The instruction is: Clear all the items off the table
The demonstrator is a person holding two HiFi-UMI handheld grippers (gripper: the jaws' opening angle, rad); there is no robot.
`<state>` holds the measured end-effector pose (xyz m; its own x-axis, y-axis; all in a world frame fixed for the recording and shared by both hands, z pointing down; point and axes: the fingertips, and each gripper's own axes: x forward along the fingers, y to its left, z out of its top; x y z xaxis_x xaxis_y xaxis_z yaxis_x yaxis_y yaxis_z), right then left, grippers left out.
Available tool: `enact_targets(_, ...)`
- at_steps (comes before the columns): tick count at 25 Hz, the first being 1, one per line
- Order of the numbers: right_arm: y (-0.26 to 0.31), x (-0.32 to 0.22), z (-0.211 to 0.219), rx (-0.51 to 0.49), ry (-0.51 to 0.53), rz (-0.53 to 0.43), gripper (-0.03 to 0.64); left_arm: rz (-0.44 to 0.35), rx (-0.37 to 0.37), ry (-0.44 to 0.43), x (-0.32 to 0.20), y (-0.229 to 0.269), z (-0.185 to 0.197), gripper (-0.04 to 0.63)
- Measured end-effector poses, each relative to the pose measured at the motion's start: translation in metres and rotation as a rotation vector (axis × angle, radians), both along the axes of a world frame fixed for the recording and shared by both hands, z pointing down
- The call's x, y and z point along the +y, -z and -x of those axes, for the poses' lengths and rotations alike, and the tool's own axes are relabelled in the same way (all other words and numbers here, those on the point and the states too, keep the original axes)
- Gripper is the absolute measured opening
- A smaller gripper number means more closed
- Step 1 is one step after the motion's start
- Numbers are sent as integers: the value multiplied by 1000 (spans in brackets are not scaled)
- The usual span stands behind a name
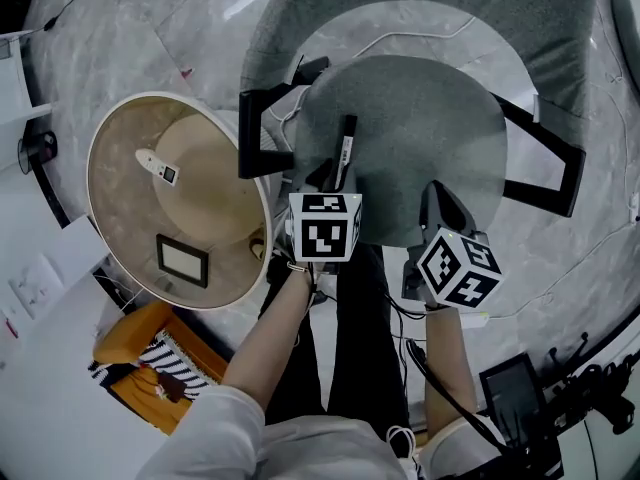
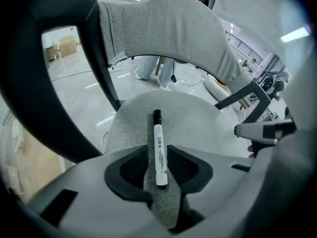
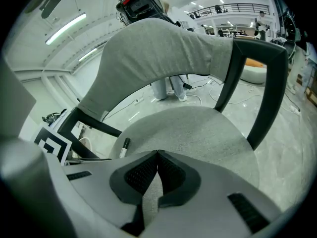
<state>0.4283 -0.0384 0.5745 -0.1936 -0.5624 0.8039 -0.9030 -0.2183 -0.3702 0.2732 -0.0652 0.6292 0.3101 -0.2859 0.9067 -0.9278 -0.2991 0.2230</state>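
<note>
While our left gripper [image 2: 158, 166] stood released, jaws either side of it, the marker [image 2: 159, 143] lay on the chair seat [image 2: 203, 118]. Our right gripper [image 3: 156, 157] was clenched, empty. We judged the marker light, stiff, slippery, best pinched mid-barrel.

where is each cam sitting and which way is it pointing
Head view: on the person's head, looking steeply down at the chair, marker and table; forearms, left gripper and right gripper show.
Left gripper view: on the left gripper, along its open jaws, marker between them on the chair.
Right gripper view: on the right gripper, along its shut jaws, over the chair.
Shared: all three show chair and marker.
</note>
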Motion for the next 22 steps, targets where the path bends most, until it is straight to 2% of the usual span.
enact_targets(8,14,-18,38,-32,82,-20,23,-59,51,90,5,35,25,120)
enact_targets(13,23,-22,66,-37,123,-21,23,-65,84,156,16,47,46,118)
enact_targets(18,30,-24,103,-21,210,-23,23,-93,92,245,18,58,85,113)
enact_targets(22,36,-20,138,3,262,-30,23,-119,87,315,24,66,133,95)
